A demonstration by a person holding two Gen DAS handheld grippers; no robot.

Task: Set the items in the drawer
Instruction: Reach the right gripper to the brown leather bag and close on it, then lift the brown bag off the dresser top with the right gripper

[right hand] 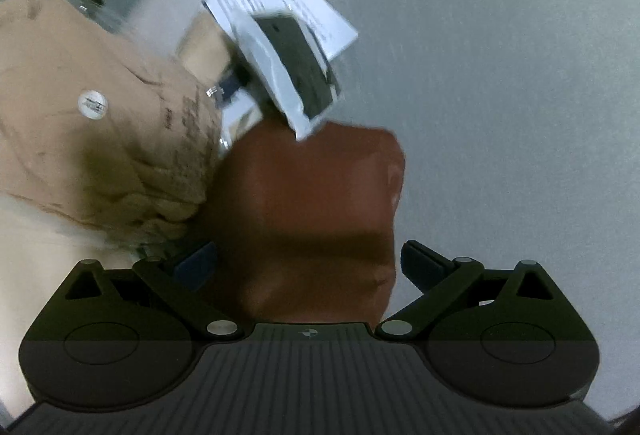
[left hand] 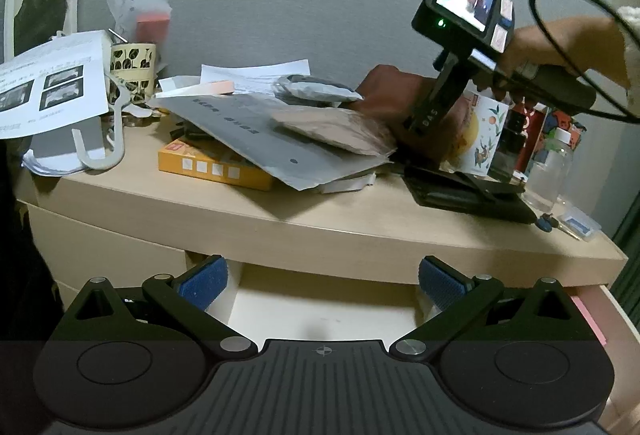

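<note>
In the left wrist view the drawer (left hand: 320,311) stands pulled out under the wooden dresser top (left hand: 360,231), its pale floor bare where it shows. My left gripper (left hand: 322,283) hangs open just in front of it, holding nothing. A hand holds my right gripper (left hand: 420,127) low over the cluttered top, nose down at a reddish-brown soft item (left hand: 396,87). In the right wrist view that brown item (right hand: 312,203) fills the space between the wide-apart fingers of the right gripper (right hand: 308,263), which is open. Whether the pads touch it is unclear.
The top holds a grey mailer (left hand: 256,131), a tan packet (left hand: 332,127), an orange box (left hand: 208,167), a patterned mug (left hand: 132,67), papers (left hand: 48,83), a white hanger (left hand: 100,155), a black case (left hand: 460,191), a printed cup (left hand: 486,131) and a glass bottle (left hand: 548,175). A grey wall stands behind.
</note>
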